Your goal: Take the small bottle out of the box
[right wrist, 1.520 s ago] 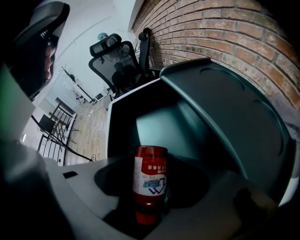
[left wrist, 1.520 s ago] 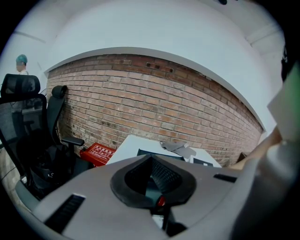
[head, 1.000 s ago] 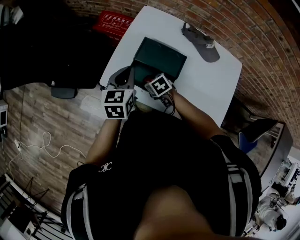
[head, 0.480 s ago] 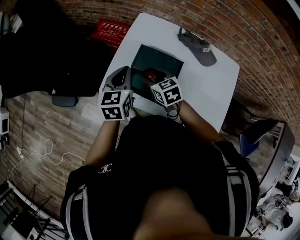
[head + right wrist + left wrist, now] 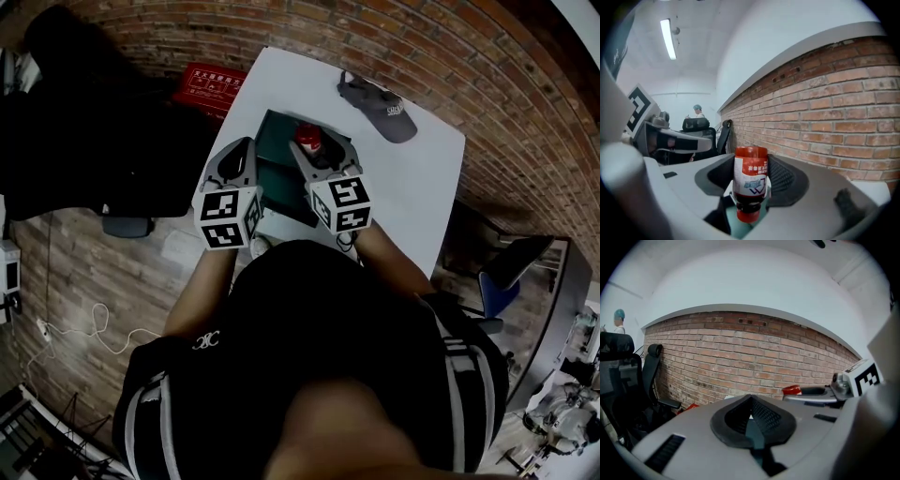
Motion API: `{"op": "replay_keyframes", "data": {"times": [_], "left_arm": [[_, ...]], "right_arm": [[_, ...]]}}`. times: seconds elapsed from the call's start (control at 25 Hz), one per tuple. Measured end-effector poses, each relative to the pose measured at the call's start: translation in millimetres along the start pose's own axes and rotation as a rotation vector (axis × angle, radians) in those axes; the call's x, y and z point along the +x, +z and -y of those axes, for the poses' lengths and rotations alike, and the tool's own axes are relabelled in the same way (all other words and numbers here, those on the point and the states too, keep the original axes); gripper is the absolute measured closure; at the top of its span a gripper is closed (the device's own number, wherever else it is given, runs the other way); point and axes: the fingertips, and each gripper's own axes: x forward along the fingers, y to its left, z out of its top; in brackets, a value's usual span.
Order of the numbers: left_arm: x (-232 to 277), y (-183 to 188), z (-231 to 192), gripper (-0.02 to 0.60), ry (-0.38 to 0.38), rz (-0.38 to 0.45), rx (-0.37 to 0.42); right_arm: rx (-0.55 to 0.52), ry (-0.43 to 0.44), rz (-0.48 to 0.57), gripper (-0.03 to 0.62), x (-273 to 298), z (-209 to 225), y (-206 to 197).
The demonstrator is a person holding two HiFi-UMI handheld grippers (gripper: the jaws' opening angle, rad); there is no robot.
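Observation:
A small red bottle [image 5: 751, 182] with a white label sits clamped between the black pads of my right gripper [image 5: 751, 176], its red cap end toward the camera. In the head view the bottle [image 5: 307, 138] is lifted above the open dark green box [image 5: 277, 141] on the white table [image 5: 412, 178]. My left gripper [image 5: 244, 145] hangs at the box's left side, shut with nothing in it; its pads [image 5: 766, 416] meet at the tips. From the left gripper view the bottle [image 5: 791, 390] shows red at the right.
A dark cap [image 5: 377, 106] lies on the table's far side, to the right of the box. A red case [image 5: 211, 86] sits on the floor left of the table. A brick wall [image 5: 740, 357] runs behind, and office chairs [image 5: 628, 380] stand at the left.
My right gripper has come up and away from the box with the red bottle in it. The left gripper has stayed beside the box.

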Motion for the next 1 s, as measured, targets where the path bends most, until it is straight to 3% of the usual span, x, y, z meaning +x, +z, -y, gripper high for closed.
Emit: {"op": "replay_keyframes", "data": {"times": [0.16, 0.4, 0.6, 1.0], "left_arm": [[5, 20, 5, 0.569, -0.015, 0.049, -0.013], [5, 43, 21, 0.569, -0.049, 0.114, 0.039], [8, 50, 31, 0.569, -0.067, 0.133, 0.078], [15, 47, 34, 0.569, -0.08, 0.116, 0.064]], "right_arm": [[-0.024, -0.102, 0.112, 0.379, -22, 19, 36], [-0.009, -0.205, 0.215, 0.38, -48, 44, 67], [0.016, -0.213, 0.233, 0.381, -55, 54, 72], [0.049, -0.262, 0.251, 0.379, -58, 69, 70]]}}
